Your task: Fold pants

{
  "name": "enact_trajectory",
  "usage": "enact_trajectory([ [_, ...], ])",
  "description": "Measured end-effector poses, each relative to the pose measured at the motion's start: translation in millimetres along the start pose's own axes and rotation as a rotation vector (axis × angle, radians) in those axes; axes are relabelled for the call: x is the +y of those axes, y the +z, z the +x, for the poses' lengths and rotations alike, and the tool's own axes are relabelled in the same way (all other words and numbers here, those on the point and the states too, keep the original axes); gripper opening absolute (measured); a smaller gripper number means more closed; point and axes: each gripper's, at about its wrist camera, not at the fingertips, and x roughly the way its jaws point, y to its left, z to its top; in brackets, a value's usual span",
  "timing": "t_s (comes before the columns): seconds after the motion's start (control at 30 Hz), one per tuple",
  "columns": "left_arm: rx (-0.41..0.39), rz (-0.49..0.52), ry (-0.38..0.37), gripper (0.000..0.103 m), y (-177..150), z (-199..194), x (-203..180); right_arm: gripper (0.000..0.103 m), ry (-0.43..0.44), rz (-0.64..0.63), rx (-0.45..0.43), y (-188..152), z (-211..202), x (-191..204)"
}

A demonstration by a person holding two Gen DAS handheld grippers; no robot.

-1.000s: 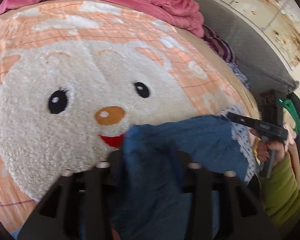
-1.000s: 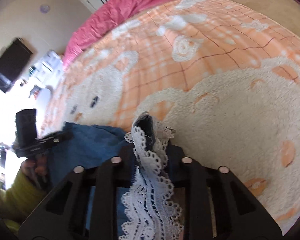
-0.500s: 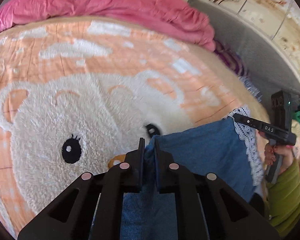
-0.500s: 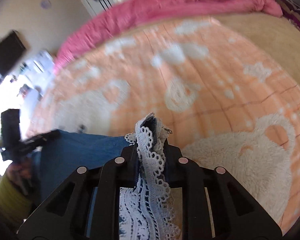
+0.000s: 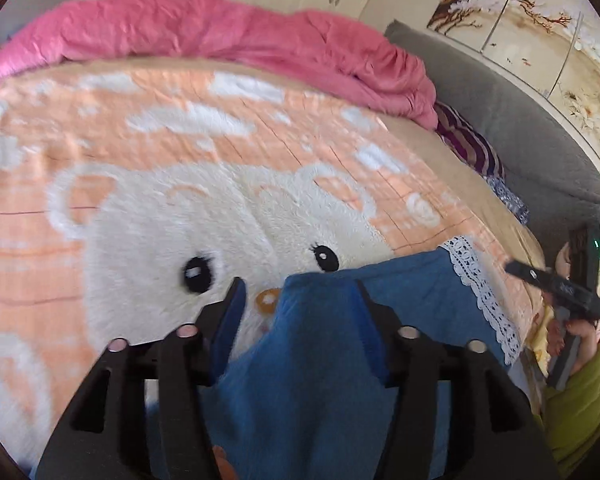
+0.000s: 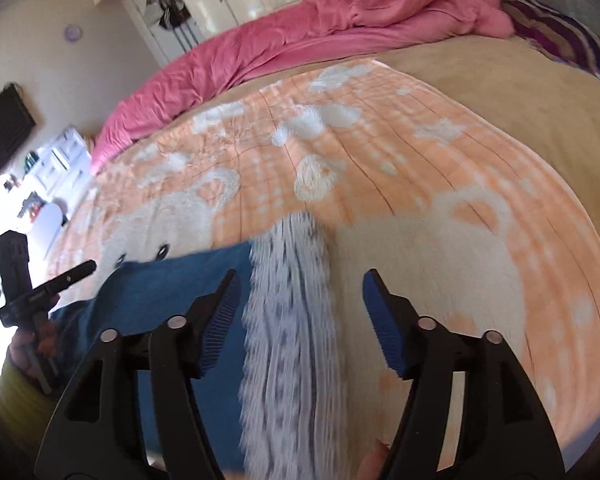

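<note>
Both my grippers, left gripper [image 5: 298, 294] and right gripper [image 6: 300, 294], have just been opening and now stand apart, the blue pants [image 5: 404, 300] lying loose between the pads on the bear-patterned blanket [image 5: 148, 216] of the bed. I judge the cloth soft, light and limp, so it will sag and slide unless pinched through all layers. The lace hem [image 6: 288, 320] looks delicate and snag-prone, so I would grip the denim just beside it, at the corners.

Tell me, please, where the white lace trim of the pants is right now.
In the right wrist view the lace trim hangs between the open right gripper fingers, beside the blue pants, over the bear blanket.
</note>
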Motion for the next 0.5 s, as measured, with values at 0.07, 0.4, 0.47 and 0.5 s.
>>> enact_trajectory([
  [0.07,-0.028,-0.001,0.026,0.061,-11,-26,0,0.061,0.009,0.012,0.009,-22,-15,0],
  [0.4,-0.074,-0.040,0.199,0.067,-78,-128,35,0.061,0.025,0.182,0.057,-89,-34,-13],
  [0.47,-0.085,-0.061,0.241,0.069,-86,-143,46,0.061,0.018,0.187,0.062,-87,-29,-15],
  [0.5,-0.098,-0.071,0.275,0.070,-91,-151,54,0.061,0.023,0.185,0.063,-86,-25,-16],
])
